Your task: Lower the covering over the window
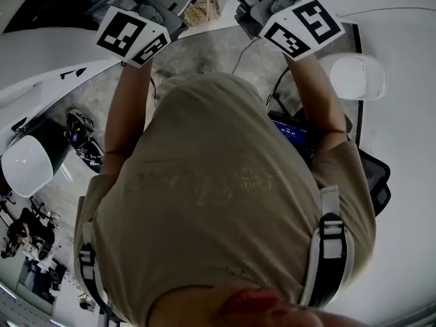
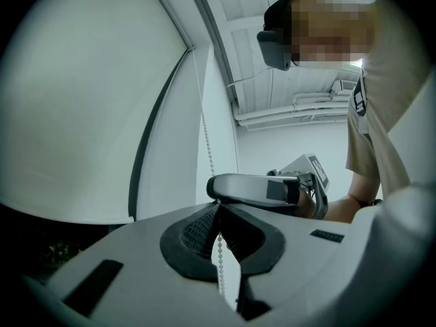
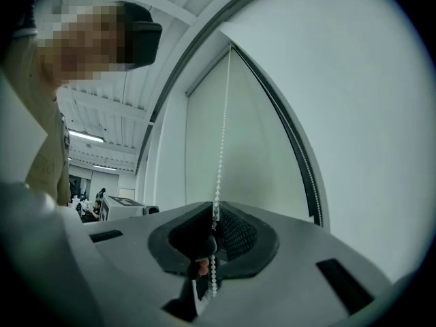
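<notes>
A white bead chain [image 2: 202,135] hangs beside the white roller blind [image 2: 82,101] and its dark frame. My left gripper [image 2: 218,208] is shut on the bead chain, which runs down between its black pads. In the right gripper view the same kind of chain [image 3: 221,135] drops in front of the pale blind [image 3: 252,148] into my right gripper [image 3: 214,211], whose pads press on it. The right gripper [image 2: 253,189] lies just beyond the left one in the left gripper view. In the head view both marker cubes [image 1: 133,36] [image 1: 301,26] are raised at the top.
The person's torso fills the head view. White chairs [image 1: 357,77] [image 1: 27,165] stand on the floor at either side, and a device with a blue screen [image 1: 293,131] sits at the right. Ceiling pipes [image 2: 300,107] run overhead.
</notes>
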`<state>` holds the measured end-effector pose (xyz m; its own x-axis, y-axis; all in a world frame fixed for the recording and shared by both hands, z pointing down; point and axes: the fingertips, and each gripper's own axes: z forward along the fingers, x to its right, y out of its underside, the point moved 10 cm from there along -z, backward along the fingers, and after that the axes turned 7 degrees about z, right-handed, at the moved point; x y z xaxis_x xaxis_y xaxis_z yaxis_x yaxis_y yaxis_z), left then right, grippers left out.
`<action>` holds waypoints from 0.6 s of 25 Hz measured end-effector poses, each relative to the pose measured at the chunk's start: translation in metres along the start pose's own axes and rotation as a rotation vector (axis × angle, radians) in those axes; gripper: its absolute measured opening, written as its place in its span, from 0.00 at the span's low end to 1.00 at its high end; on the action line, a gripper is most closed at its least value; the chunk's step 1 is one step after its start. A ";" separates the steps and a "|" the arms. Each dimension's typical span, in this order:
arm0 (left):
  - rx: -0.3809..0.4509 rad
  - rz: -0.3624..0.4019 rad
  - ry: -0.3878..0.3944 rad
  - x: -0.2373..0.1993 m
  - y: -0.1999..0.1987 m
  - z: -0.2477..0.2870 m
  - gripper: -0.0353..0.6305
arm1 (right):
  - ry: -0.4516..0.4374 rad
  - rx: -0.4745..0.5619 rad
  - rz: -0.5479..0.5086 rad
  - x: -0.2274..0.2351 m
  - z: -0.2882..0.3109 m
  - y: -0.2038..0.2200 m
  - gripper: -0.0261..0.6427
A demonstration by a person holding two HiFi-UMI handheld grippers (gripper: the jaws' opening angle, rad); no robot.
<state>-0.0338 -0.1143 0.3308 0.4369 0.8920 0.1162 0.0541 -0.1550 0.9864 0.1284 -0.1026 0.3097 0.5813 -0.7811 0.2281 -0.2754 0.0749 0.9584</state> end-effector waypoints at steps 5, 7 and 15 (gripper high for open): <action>0.014 -0.009 0.014 0.008 -0.001 0.011 0.08 | 0.022 0.011 -0.020 -0.002 -0.004 -0.010 0.09; 0.010 -0.005 0.021 0.013 -0.003 0.013 0.08 | 0.037 0.019 -0.017 -0.005 -0.010 -0.013 0.08; 0.006 -0.011 0.014 0.015 -0.002 0.014 0.08 | 0.060 0.035 0.018 -0.006 -0.013 -0.010 0.06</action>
<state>-0.0148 -0.1063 0.3289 0.4234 0.8997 0.1067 0.0642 -0.1473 0.9870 0.1375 -0.0911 0.3006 0.6208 -0.7409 0.2563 -0.3120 0.0665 0.9478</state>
